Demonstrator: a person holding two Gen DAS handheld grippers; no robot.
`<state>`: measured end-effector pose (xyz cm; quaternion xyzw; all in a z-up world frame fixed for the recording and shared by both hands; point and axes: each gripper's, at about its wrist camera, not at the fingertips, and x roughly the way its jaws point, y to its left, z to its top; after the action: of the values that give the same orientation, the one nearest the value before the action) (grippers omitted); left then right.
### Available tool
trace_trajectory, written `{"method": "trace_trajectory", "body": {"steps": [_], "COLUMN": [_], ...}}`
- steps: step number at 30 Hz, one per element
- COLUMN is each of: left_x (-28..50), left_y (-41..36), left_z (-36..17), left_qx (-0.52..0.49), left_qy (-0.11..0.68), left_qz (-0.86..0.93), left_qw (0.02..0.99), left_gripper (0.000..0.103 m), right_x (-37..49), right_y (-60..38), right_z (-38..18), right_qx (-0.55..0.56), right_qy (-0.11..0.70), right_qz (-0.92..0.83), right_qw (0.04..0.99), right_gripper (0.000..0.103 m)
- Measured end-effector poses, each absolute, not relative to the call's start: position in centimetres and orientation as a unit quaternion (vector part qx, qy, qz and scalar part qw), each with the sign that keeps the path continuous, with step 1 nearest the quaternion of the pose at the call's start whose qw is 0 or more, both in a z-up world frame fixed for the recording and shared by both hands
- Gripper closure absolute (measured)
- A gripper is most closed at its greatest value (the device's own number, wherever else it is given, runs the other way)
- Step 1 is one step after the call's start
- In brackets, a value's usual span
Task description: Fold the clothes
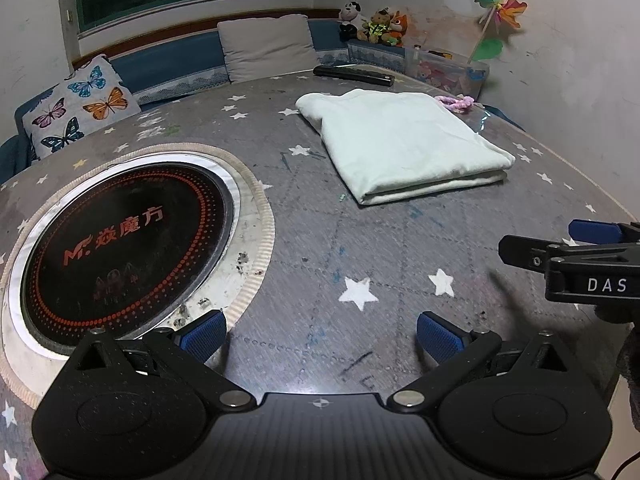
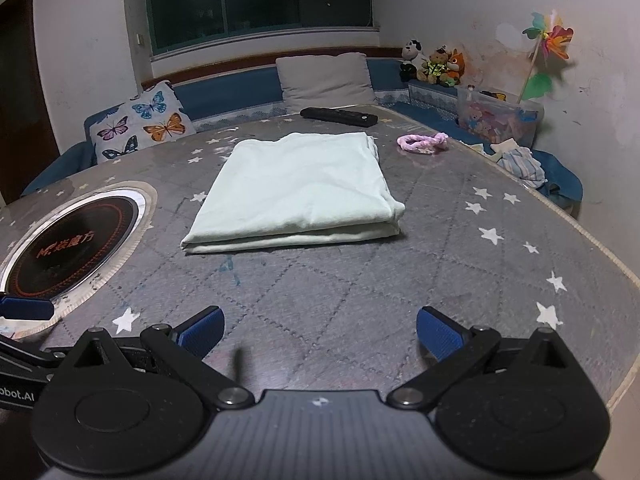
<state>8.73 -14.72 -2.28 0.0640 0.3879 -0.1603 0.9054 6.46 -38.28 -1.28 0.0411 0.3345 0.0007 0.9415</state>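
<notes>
A pale green garment [image 1: 404, 142] lies folded into a flat rectangle on the grey star-patterned table [image 1: 320, 272]; in the right wrist view it [image 2: 296, 188] sits straight ahead. My left gripper [image 1: 320, 334] is open and empty, held over the table's near edge, well short of the garment. My right gripper [image 2: 320, 330] is open and empty too, also short of the garment. The right gripper shows at the right edge of the left wrist view [image 1: 572, 248]. A fingertip [image 2: 26, 308] of the left gripper shows at the left edge of the right wrist view.
A round built-in cooktop [image 1: 124, 248] sits in the table on the left. A black remote [image 2: 338, 116] and a pink scrunchie [image 2: 422, 142] lie beyond the garment. Cushions [image 2: 324, 76], plush toys [image 2: 434, 64] and a clear toy box [image 2: 496, 120] line the bench behind.
</notes>
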Motion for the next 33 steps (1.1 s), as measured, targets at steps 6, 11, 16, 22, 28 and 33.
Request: {"method": "trace_trajectory", "body": {"steps": [6, 11, 16, 22, 28, 33], "left_x": [8.30, 8.03, 7.98, 7.95, 7.80, 7.81], "left_y": [-14.83, -14.97, -14.92, -14.98, -15.13, -15.10], "left_z": [-2.33, -2.57, -2.60, -2.76, -2.75, -2.74], "left_qx": [0.064, 0.065, 0.063, 0.062, 0.063, 0.062], "left_qy": [0.388, 0.390, 0.390, 0.391, 0.391, 0.389], "left_qz": [-0.163, -0.165, -0.164, -0.166, -0.168, -0.168], "left_qw": [0.905, 0.904, 0.904, 0.903, 0.903, 0.904], "left_gripper": [0.000, 0.000, 0.000, 0.000, 0.000, 0.000], "right_x": [6.27, 6.10, 5.99, 5.95, 5.92, 5.95], "right_y": [-38.14, -37.87, -37.66, -37.56, -37.50, -37.45], "right_z": [-1.36, -1.66, -1.81, -1.84, -1.85, -1.90], "right_qx": [0.043, 0.043, 0.043, 0.043, 0.044, 0.044], "right_qy": [0.336, 0.340, 0.342, 0.342, 0.342, 0.343], "right_qz": [0.002, 0.005, 0.008, 0.009, 0.009, 0.010], "right_qw": [0.941, 0.939, 0.939, 0.939, 0.939, 0.938], "right_gripper": [0.000, 0.000, 0.000, 0.000, 0.000, 0.000]}}
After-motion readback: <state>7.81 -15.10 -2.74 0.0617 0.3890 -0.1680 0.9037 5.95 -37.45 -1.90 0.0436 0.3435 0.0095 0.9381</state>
